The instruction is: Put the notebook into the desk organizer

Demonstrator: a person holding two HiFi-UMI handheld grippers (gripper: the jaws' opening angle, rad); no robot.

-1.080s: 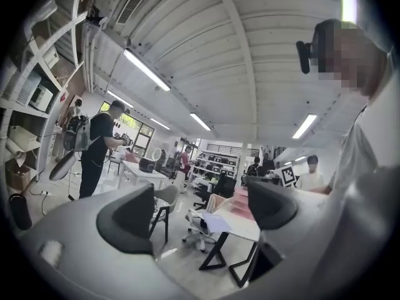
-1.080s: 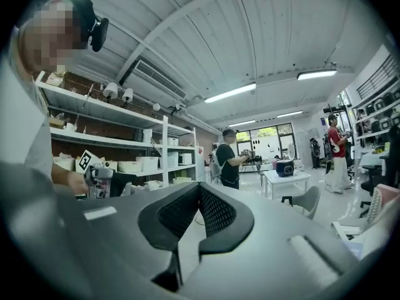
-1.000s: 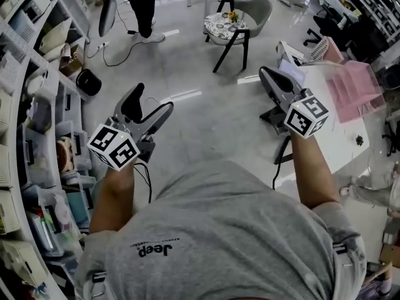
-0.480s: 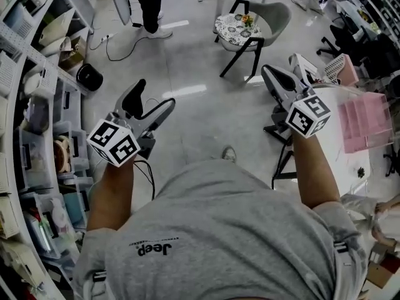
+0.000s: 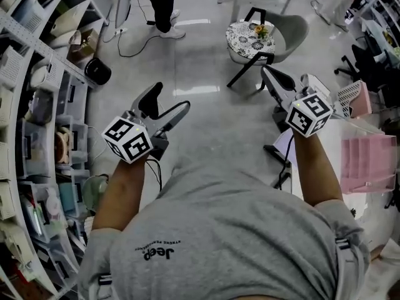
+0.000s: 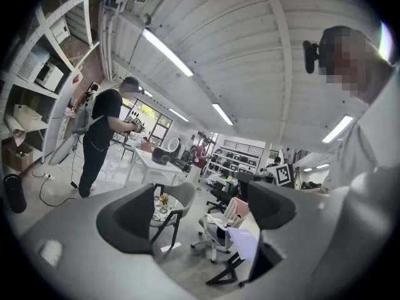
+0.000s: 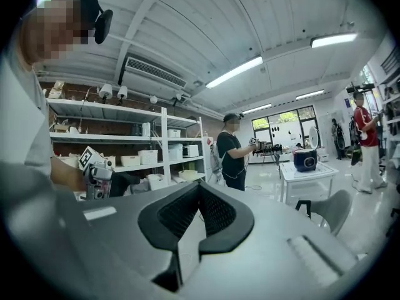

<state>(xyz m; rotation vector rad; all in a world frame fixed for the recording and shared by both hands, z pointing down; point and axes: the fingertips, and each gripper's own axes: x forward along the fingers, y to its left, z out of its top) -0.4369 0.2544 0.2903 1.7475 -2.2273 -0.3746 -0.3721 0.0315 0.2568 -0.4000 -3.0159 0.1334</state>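
A clear pink desk organizer (image 5: 365,161) stands on the white table (image 5: 350,127) at the right edge of the head view. A pale lilac notebook (image 5: 283,147) lies at the table's near corner, partly hidden behind my right forearm; it also shows between the left jaws as a lilac sheet (image 6: 247,242). My right gripper (image 5: 269,74) is held up in the air left of the table, jaws shut and empty (image 7: 199,189). Over the floor, my left gripper (image 5: 167,102) hangs open with nothing between its fingers (image 6: 200,212).
A grey chair with a floral cushion (image 5: 253,39) stands on the floor ahead. Crowded shelves (image 5: 37,105) line the left side. A person (image 5: 159,5) stands at the back. A mesh basket (image 5: 356,95) sits at the table's far end, with office chairs beyond.
The head view has swung: the chair, table and pink organizer have slid rightward and downward in the picture. Both grippers stay raised, the left open and the right shut, as before.
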